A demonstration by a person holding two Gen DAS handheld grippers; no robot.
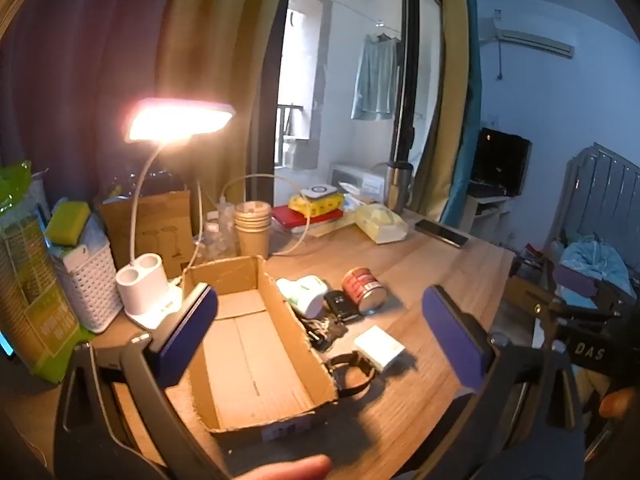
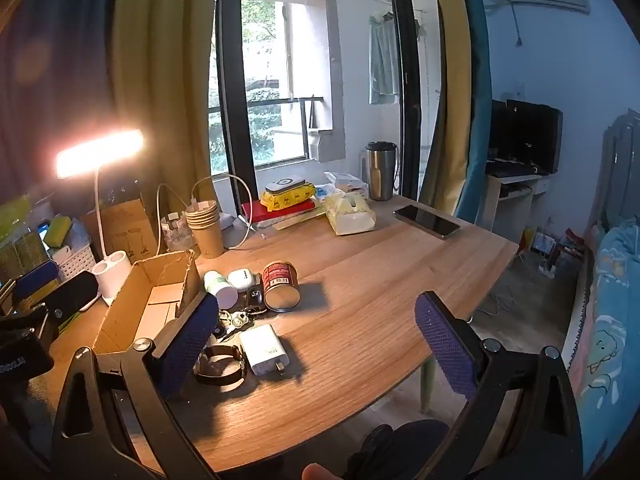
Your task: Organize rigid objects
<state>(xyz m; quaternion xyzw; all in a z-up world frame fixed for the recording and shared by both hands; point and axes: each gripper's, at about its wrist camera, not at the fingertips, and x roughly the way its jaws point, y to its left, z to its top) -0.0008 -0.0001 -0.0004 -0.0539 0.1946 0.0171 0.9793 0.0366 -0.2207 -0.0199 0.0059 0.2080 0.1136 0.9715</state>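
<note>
Left wrist view shows the cardboard box (image 1: 248, 344) empty on the bench (image 1: 420, 248); nothing sorted yet. Just right of it lie a red tin (image 1: 363, 290), white charger (image 1: 379, 348) and watch (image 1: 352, 372). Both hand-held grippers (image 1: 320, 336) (image 2: 316, 344) hang open, empty. Far clutter leaves the way clear

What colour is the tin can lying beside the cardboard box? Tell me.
Red label with a bare metal end, on the tin can; the right wrist view shows it best.

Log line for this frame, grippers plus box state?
left gripper: open, empty | right gripper: open, empty | cardboard box: empty | red can, white charger: on table beside box
</note>
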